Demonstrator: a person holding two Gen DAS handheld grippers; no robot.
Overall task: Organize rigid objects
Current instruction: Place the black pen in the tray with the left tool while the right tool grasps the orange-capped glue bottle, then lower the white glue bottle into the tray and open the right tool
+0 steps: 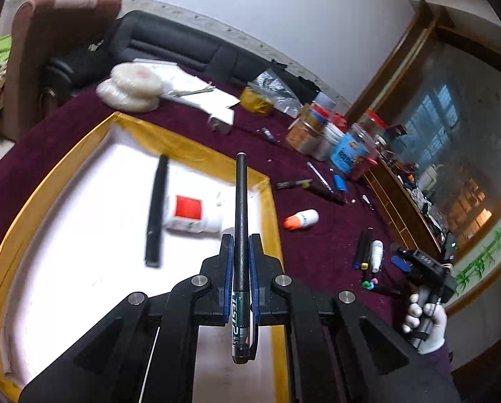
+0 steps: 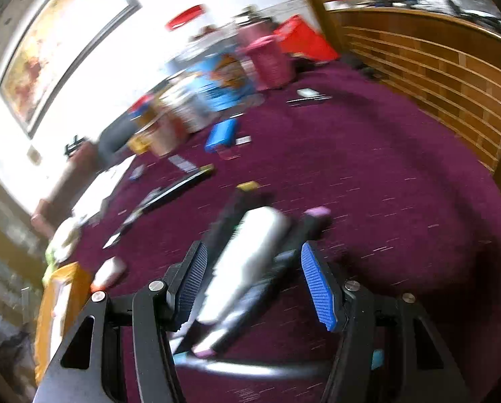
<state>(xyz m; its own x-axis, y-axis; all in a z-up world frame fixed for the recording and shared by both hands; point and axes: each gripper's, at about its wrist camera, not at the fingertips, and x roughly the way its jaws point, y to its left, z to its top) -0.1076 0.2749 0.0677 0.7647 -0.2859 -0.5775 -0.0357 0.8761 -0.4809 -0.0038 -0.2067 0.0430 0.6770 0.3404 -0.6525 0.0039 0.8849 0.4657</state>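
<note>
Presently, the left tongs (image 1: 240, 245) are clamping a slim black ballpoint pen with green-and-white lettering on its barrel (image 1: 240, 235); both blue-padded fingers (image 1: 228, 262) are pressing against the barrel near its mid-length, and the pen's long axis is running straight forward along the fingers, its tip pointing away from the camera.

The pen is hanging above the shallow white tray with the yellow taped rim (image 1: 196, 149), close to that tray's right-hand edge; a long flat black bar (image 1: 156, 211) and a small white bottle with a red square label (image 1: 193, 215) are already lying inside, the bar roughly parallel to the held pen.

The deciding relation is judged to be this: the tray floor lies directly beneath and slightly left of the left tongs, so lowering and drifting left would set the pen down beside the bar without crossing the rim.

The right tongs (image 2: 250, 268) are standing wide apart and gripping nothing; in the blurred right wrist view they are straddling a white cylindrical tube (image 2: 247, 262) that is lying on dark markers on the maroon cloth-covered desk (image 2: 384, 184), its long axis running diagonally up and right between the fingers; contact cannot be confirmed.

A small white bottle with an orange cap (image 1: 300, 219) is lying on the desk just outside the tray.
</note>
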